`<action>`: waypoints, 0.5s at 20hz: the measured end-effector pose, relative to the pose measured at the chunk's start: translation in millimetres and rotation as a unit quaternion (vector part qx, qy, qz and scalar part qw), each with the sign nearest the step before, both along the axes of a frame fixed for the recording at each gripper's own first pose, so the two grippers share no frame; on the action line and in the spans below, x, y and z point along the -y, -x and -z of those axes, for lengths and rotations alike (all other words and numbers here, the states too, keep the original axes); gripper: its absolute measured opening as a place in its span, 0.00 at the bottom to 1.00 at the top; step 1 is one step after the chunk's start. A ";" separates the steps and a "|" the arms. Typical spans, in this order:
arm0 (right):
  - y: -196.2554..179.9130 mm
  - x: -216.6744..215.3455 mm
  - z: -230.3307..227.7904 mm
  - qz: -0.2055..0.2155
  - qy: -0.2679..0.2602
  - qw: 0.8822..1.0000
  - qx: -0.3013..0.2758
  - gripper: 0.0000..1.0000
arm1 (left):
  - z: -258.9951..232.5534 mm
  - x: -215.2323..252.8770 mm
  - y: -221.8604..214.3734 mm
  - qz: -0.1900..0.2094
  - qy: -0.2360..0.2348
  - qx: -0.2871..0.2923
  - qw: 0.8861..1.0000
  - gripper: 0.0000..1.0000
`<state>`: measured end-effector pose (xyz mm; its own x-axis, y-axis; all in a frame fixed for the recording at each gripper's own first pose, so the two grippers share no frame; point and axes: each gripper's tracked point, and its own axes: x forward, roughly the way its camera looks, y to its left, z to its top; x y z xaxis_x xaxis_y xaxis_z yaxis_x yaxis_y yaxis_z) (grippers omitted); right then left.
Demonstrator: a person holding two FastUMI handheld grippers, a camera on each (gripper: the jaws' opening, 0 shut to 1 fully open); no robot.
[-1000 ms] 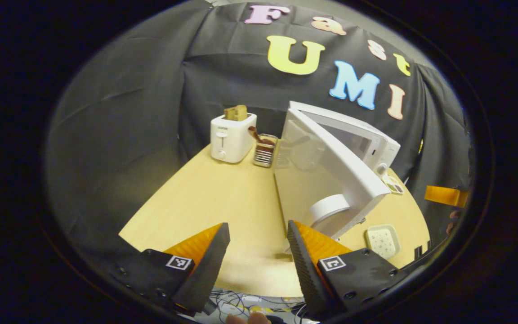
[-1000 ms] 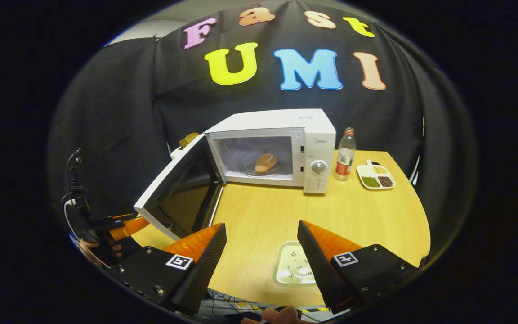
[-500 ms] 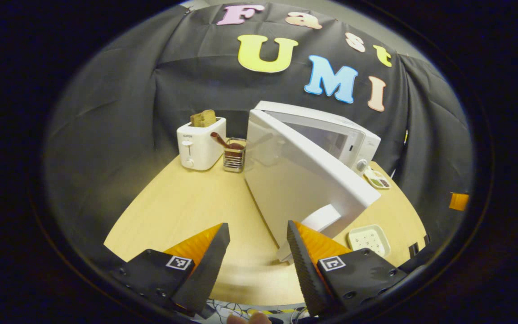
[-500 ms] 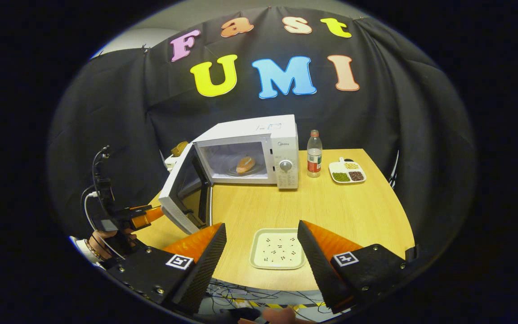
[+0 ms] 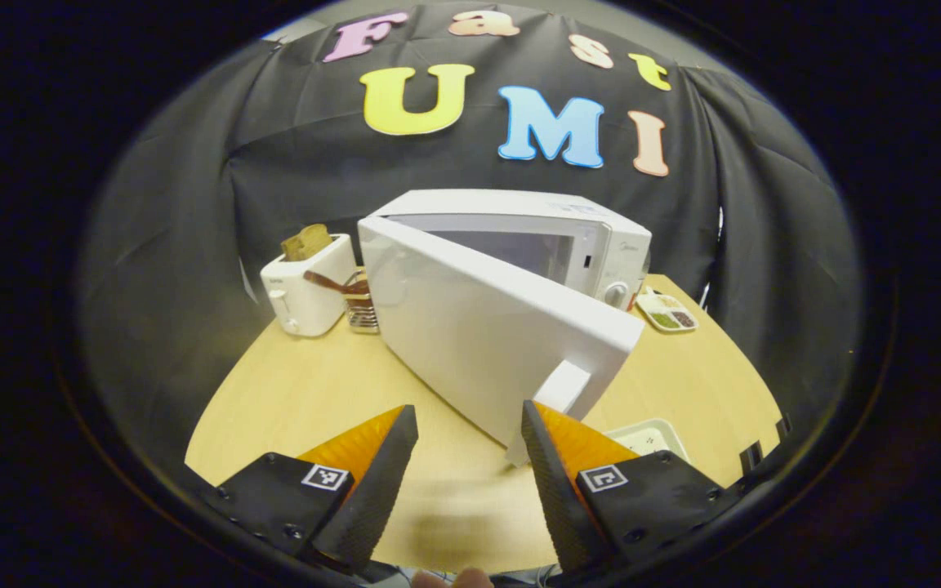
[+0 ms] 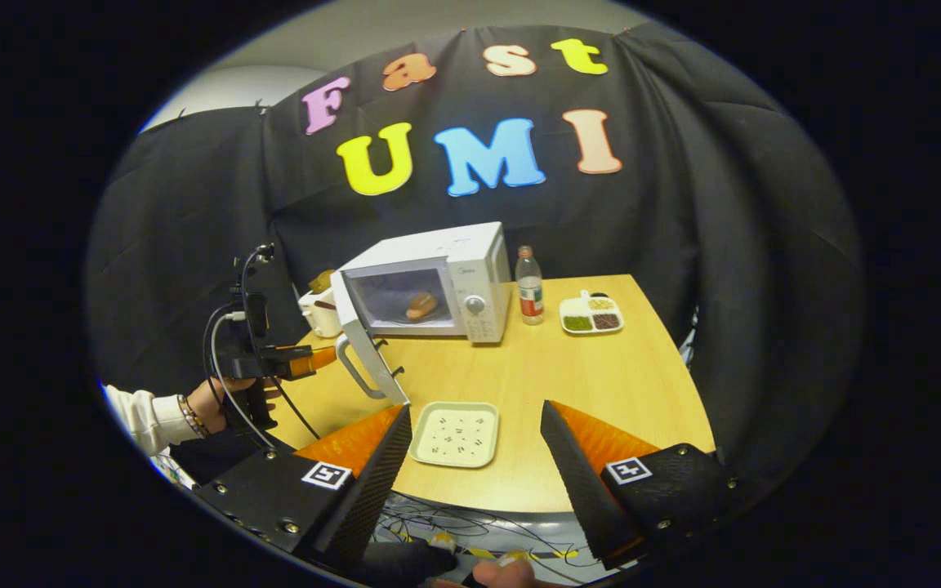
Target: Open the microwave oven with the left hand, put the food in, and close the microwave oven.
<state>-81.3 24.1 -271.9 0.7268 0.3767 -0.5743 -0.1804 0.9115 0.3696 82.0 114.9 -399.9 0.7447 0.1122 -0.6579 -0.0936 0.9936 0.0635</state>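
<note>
Bread (image 6: 421, 305) inside open microwave oven (image 6: 438, 282)

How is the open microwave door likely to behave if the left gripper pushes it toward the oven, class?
The microwave door looks like a rigid panel, so it should swing as one piece, not flex. It is hinged at the oven, so it probably arcs shut. The left gripper, open beside the handle, may slide on the smooth white face.

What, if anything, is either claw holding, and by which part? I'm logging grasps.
Nothing: the left claw and right claw both gape empty. The microwave door stands ungripped.
</note>
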 end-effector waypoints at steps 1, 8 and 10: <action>3.2 6.0 -2.4 0.018 -0.009 1.000 -0.001 0.97 | -2.3 9.9 -12.5 0.013 0.002 0.006 1.000 0.87; 11.2 33.7 12.0 0.119 0.012 0.991 -0.053 0.97 | 21.8 51.5 -101.6 0.079 0.023 0.007 0.997 0.84; 10.1 31.4 11.8 0.134 0.022 0.989 -0.058 0.97 | 30.6 56.0 -122.5 0.084 0.036 0.011 0.996 0.87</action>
<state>-91.3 -7.3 -283.7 0.7259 0.1524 -0.6707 0.1108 0.9365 0.3327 204.5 58.9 -430.6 0.7638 -0.0615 -0.6425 0.0734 0.9973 -0.0081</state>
